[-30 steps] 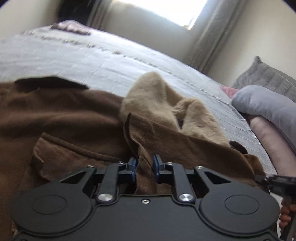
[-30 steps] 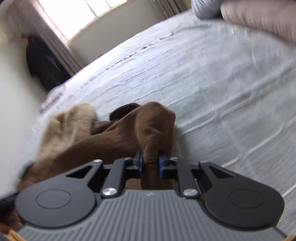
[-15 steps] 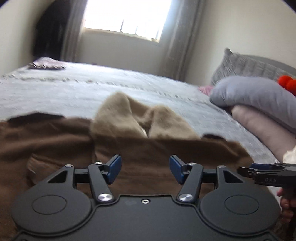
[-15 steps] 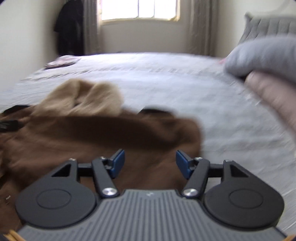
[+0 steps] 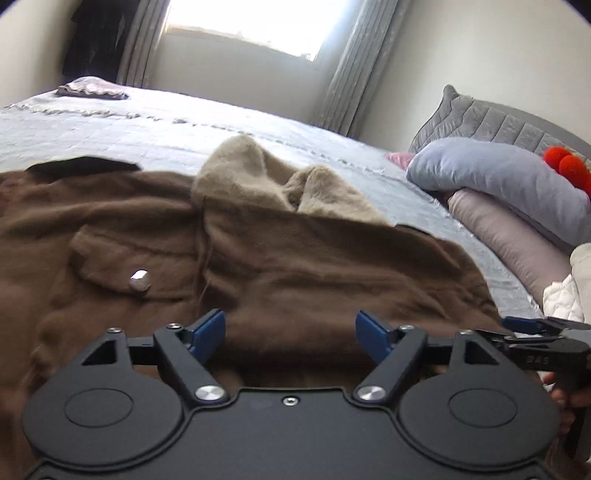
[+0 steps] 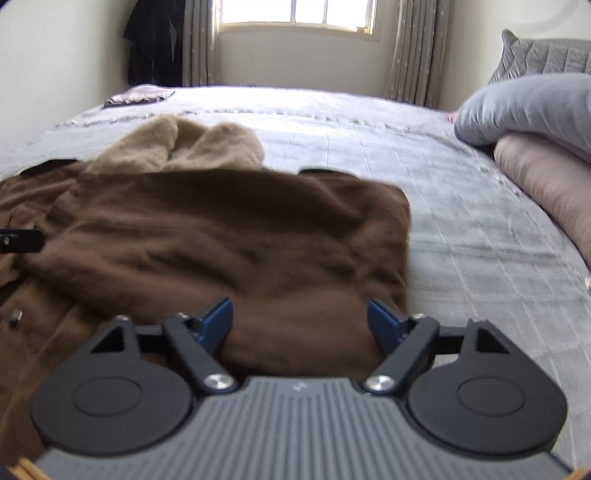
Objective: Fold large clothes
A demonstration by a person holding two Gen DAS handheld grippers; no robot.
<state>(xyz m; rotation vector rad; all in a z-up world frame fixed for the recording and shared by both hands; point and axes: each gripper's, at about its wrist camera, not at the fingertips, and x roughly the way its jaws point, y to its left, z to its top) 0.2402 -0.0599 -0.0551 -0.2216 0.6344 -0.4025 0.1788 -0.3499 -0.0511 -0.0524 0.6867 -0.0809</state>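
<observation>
Daylight enters through the window [image 6: 297,16] at the far wall and blows out to white glare. The bed [image 6: 461,206] is evenly lit, with soft shadows. The brown coat [image 6: 221,236] shows motion blur. Fisheye distortion bends both views, with dark vignetting at the corners.

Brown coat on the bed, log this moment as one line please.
phase: release | left gripper: jaws just opened, empty | right gripper: jaws just opened, empty | brown coat: flat on bed
</observation>
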